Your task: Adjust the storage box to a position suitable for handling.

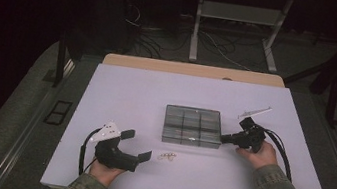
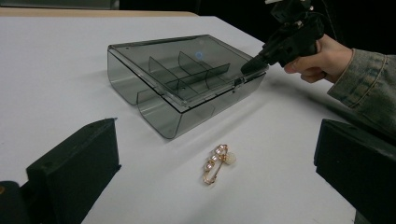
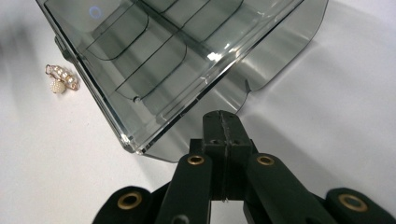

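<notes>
While the smoked-plastic compartment box (image 1: 191, 126) sits lid-down near the middle of the white table (image 1: 122, 87), the right gripper (image 1: 224, 138) is held at its right edge — jaws pressed together, nothing pinched, the tip at the lid's rim by the small latch tab. Nearer the person, the left gripper (image 1: 137, 144) is rested on the table with jaws spread wide — just ahead of them lies a gold pearl brooch (image 2: 217, 163), apart from the box.

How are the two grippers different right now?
The left gripper has its jaws wide open, while the right gripper has its jaws pressed together. The left gripper sits near the little gold brooch; the right gripper's tip is at the edge of the smoky plastic box. Both are black and hand-held.
</notes>
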`<action>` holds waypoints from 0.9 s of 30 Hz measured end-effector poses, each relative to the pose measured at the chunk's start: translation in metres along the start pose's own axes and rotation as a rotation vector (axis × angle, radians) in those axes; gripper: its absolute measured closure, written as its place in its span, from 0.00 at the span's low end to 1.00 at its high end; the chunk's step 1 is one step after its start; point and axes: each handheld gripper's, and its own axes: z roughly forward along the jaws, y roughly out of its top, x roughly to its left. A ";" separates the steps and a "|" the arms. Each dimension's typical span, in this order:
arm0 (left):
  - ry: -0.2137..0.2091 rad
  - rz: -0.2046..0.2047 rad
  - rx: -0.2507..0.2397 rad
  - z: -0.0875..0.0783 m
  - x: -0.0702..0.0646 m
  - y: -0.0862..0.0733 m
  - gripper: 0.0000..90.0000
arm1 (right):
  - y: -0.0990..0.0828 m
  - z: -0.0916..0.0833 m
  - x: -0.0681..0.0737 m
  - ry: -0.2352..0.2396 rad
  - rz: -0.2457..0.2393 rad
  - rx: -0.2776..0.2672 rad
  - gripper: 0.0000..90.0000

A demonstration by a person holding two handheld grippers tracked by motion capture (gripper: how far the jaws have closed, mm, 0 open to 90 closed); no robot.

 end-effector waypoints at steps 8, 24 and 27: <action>-0.001 0.000 -0.002 -0.001 0.000 0.000 0.00 | -0.006 -0.003 0.002 0.015 0.012 -0.022 0.99; -0.004 -0.006 -0.004 0.000 -0.001 0.000 0.00 | -0.008 -0.039 0.012 0.029 0.029 -0.174 0.95; -0.004 -0.004 -0.003 0.000 0.000 0.000 0.00 | -0.009 -0.046 0.015 0.035 0.025 -0.202 0.93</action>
